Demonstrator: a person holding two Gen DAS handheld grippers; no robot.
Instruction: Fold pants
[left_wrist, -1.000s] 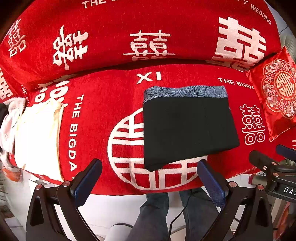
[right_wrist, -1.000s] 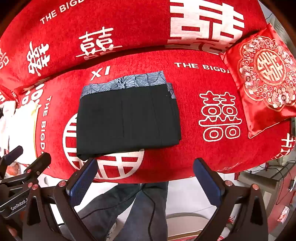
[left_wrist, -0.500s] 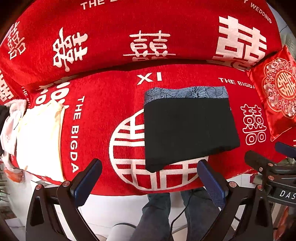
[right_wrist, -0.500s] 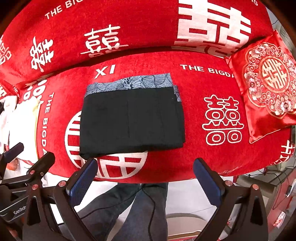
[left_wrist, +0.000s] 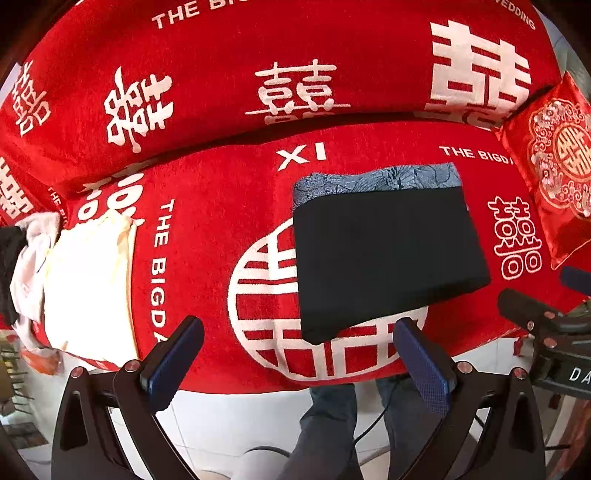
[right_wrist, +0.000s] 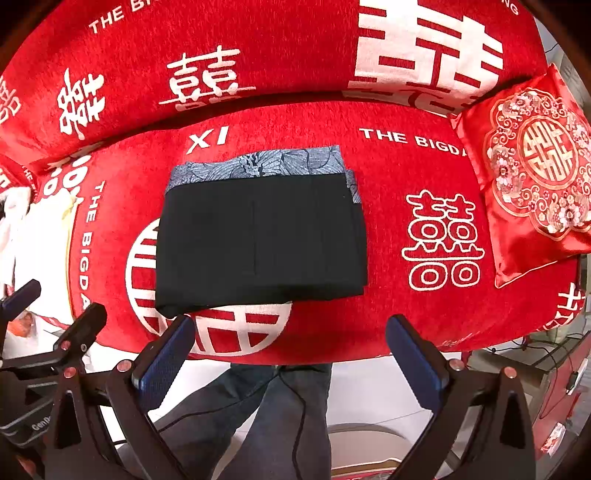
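We see the black folded pants (right_wrist: 260, 243), a flat rectangular cloth bundle, lying at the centre of the right wrist frame on the red sofa cover with white characters (right_wrist: 424, 166), on top of a blue-grey leaf-patterned folded garment (right_wrist: 258, 166) that peeks out along their far edge. Their long axis runs left to right. They lie just ahead of our right gripper (right_wrist: 290, 360), and right of centre before our left gripper (left_wrist: 297, 356). Both sets of jaws stand wide apart, holding and touching nothing. We judge the fold complete.
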